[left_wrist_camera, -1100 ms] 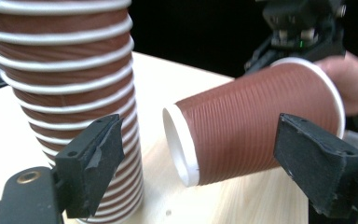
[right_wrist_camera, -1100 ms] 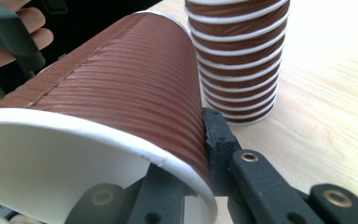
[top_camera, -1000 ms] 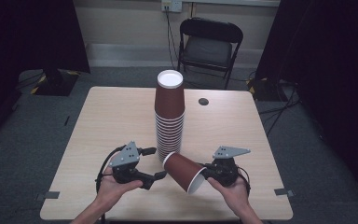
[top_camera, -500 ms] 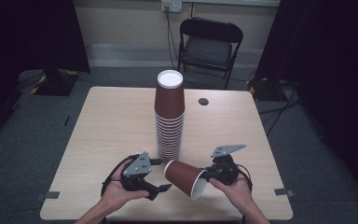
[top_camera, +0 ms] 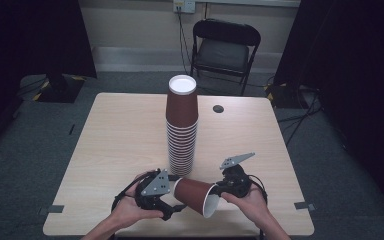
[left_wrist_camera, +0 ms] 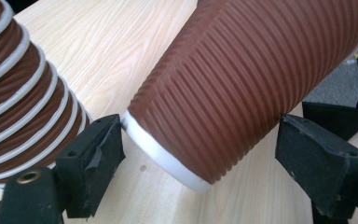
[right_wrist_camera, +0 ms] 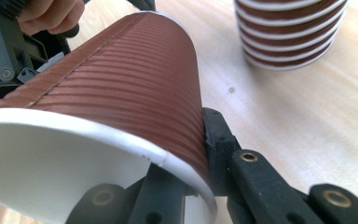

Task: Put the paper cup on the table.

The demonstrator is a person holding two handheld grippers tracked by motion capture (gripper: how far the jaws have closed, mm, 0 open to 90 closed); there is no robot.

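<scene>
- A cup [top_camera: 196,196] is held tilted above the bench [top_camera: 110,150], beside the stack [top_camera: 182,131].
- Its rim is clenched by the right tool [top_camera: 219,192].
- The left tool [top_camera: 176,192], jaws lately widening, is released around its base.

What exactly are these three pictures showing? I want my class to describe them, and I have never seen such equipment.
A person sits at a table with hand-held tongs in each hand. One picture looks down from above; the other two come from cameras riding on each pair of tongs. On the table stand a tall stack of brown ribbed paper cups and a small dark disc; a chair stands behind. The right tongs are shut on the rim of one cup, holding it on its side. The left tongs sit around the cup's base; their jaws have just been opening, one by the base rim, the other clear.
</scene>
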